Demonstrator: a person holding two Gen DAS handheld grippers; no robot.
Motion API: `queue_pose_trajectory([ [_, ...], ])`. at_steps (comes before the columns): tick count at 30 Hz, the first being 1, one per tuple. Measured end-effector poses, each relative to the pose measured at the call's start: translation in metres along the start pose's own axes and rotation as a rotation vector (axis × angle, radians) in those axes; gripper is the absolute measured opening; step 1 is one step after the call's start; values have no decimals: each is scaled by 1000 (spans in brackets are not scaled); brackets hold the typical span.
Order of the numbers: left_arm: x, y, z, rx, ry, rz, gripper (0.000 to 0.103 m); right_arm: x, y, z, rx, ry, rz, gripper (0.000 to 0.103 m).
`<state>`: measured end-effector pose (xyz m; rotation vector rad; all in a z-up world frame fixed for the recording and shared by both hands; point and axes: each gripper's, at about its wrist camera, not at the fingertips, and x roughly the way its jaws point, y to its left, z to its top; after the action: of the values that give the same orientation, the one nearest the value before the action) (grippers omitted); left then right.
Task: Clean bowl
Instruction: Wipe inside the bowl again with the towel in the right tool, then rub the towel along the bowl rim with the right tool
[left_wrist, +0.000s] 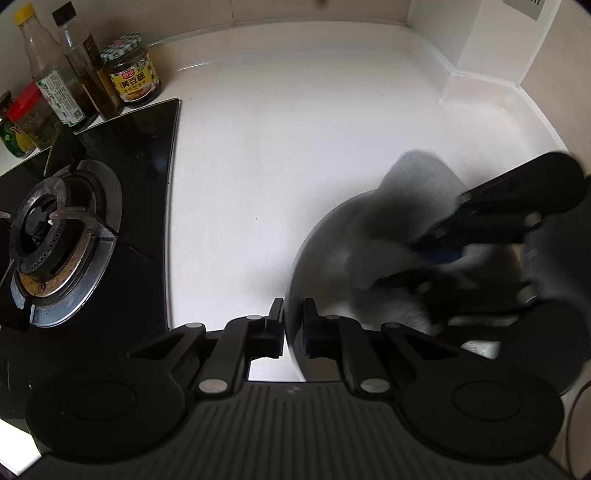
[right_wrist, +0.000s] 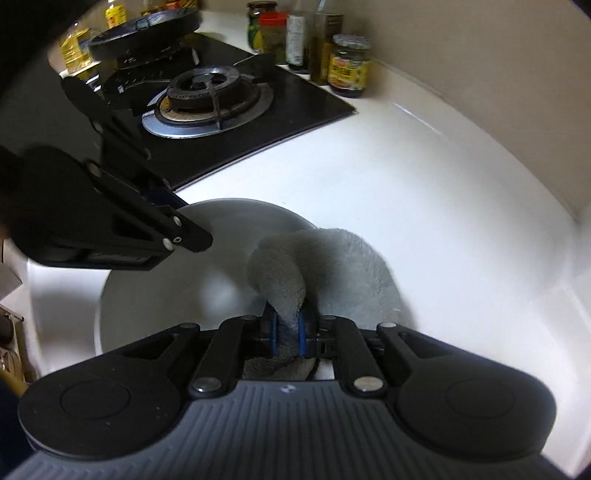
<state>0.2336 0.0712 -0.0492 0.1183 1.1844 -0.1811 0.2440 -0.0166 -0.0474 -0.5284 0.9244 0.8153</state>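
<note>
A pale grey bowl (right_wrist: 155, 295) rests on the white counter. My left gripper (left_wrist: 293, 328) is shut on the bowl's rim (left_wrist: 291, 295), one finger outside and one inside. A grey cloth (right_wrist: 295, 266) is bunched inside the bowl, and my right gripper (right_wrist: 288, 332) is shut on it, its blue pads pinching a fold. In the left wrist view the right gripper (left_wrist: 439, 251) and the cloth (left_wrist: 406, 206) appear blurred over the bowl at the right. In the right wrist view the left gripper (right_wrist: 166, 201) reaches in from the left onto the bowl's far rim.
A black glass hob with a gas burner (left_wrist: 55, 236) lies left of the bowl. Several jars and bottles (left_wrist: 88, 74) stand behind it by the wall. A pan (right_wrist: 144, 33) sits on the far burner. The white counter (left_wrist: 280, 147) runs to a tiled corner (left_wrist: 480, 74).
</note>
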Motion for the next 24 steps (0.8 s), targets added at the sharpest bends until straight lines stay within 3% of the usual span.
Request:
queue_pose_trajectory([
  [3,0,3,-2,-9,-1,-5,7,9,5,2,-5,5,29,9],
  [7,1,2,-3,-23,-8,6,9,9,7,4,104,31,297,10],
  [11,0,1,-5,-33,-13,11,12,-2,-8,-13,257,135,531,10],
  [20,0,1,-4,-53,3,0,12,-80,-44,-40,270,89,682,10],
  [24,-1,0,-4,-53,3,2,11,-101,-31,-35,228,-37,437,9],
])
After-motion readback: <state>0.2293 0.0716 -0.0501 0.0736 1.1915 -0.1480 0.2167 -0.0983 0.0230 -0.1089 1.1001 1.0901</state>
